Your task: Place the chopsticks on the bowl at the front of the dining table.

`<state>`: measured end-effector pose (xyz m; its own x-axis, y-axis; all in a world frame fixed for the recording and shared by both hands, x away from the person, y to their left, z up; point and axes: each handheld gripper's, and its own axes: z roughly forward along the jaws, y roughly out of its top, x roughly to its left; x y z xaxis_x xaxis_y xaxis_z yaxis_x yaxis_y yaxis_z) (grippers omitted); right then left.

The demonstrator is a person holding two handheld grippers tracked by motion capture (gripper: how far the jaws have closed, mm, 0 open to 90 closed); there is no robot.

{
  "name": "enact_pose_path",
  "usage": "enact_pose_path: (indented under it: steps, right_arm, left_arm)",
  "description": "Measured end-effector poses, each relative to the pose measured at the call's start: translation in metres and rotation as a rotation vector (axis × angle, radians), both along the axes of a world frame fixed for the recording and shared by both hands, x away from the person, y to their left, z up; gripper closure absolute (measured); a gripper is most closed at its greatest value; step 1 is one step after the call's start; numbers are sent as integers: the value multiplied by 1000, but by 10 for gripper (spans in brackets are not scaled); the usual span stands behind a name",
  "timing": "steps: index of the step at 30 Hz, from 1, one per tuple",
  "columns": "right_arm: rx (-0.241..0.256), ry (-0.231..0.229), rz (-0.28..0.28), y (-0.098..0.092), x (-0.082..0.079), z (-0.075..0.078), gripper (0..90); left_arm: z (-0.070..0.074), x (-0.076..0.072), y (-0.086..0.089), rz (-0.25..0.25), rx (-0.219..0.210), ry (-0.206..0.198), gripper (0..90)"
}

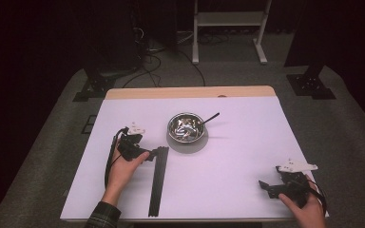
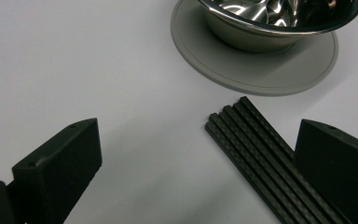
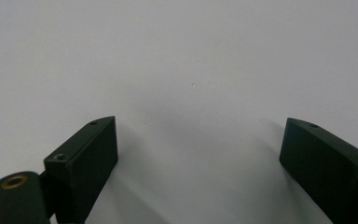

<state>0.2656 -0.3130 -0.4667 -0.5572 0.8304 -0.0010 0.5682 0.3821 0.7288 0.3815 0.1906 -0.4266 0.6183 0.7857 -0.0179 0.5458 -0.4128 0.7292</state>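
A shiny steel bowl point(image 1: 186, 127) stands on a grey round mat point(image 1: 187, 141) at the table's middle, with a dark utensil handle point(image 1: 210, 118) leaning out to the right. A bundle of long black ribbed rods point(image 1: 158, 180) lies in front of it, running toward the near edge. My left gripper point(image 1: 156, 153) is open, low over the table at the rods' far end. In the left gripper view the rods point(image 2: 261, 154) lie by the right jaw, with the bowl point(image 2: 279, 21) and mat point(image 2: 256, 70) ahead. My right gripper point(image 1: 265, 186) is open near the front right corner, over bare table.
The white table top point(image 1: 237, 156) has a wooden strip point(image 1: 190, 92) along its far edge. Beyond it on the carpet are a white frame stand point(image 1: 229, 28), cables and two black floor brackets point(image 1: 312, 83).
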Motion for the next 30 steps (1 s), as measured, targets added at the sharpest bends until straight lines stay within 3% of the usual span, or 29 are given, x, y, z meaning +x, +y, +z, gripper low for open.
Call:
enact_pose_path:
  steps: [19, 30]
  right_arm:
    - [-1, -1, 0, 0, 0, 0, 100]
    - [-1, -1, 0, 0, 0, 0, 100]
  left_arm:
    - [-11, 21, -4, 15, 11, 13, 1]
    - [-20, 25, -2, 25, 19, 54, 1]
